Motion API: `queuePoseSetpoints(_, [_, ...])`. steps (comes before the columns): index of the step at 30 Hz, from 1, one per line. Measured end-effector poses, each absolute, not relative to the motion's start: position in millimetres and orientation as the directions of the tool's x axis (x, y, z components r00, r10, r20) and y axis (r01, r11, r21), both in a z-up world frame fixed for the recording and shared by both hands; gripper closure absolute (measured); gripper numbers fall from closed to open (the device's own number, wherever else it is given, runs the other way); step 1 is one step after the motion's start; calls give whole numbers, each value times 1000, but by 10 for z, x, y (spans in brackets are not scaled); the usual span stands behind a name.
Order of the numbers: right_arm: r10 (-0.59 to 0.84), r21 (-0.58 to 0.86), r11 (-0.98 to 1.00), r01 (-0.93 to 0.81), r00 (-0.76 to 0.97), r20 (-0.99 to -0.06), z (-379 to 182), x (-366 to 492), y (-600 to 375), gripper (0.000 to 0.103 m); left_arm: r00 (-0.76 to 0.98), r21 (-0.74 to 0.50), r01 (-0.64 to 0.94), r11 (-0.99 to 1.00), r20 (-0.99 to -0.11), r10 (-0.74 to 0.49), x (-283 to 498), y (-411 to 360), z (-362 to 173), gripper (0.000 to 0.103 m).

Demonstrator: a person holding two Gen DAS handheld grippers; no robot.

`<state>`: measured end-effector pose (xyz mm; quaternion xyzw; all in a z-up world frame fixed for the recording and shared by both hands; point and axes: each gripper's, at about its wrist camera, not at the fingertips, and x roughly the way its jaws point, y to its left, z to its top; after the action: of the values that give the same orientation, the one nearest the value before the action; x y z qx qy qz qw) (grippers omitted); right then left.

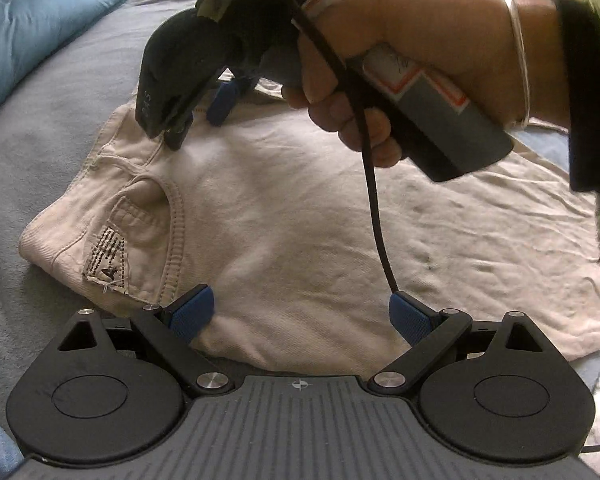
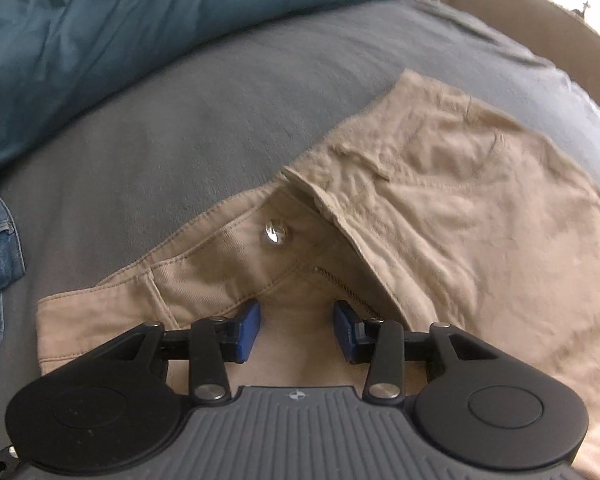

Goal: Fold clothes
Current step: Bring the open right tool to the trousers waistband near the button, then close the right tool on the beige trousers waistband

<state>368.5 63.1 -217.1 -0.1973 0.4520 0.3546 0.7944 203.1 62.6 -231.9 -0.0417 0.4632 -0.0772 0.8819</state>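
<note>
Presently I am poising both tongs, left [image 1: 302, 316] and right [image 2: 296, 330], apart over the trousers' [image 2: 440, 220] waistband at lower centre, readying a grip.

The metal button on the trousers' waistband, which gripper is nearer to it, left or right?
Right. The right gripper hovers open just below the metal button, over the fly. The left gripper sits at the opposite edge of the beige trousers.
</note>
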Motion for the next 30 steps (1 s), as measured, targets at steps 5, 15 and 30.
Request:
queuePoseSetpoints(5, [460, 52, 671, -740, 360, -812, -2244, 3696, 560, 65, 540, -127, 45, 991, -832, -131, 2078, 562, -2289, 8])
queuePoseSetpoints(15, [559, 231, 728, -645, 365, -744, -2222, 3939, 510, 68, 535, -48, 46, 998, -842, -66, 2022, 421, -2278, 8])
queuePoseSetpoints(30, [670, 392, 706, -590, 379, -638, -1493, 3109, -1136, 67, 443, 15, 172, 985, -894, -64, 1915, 463, -2237, 7])
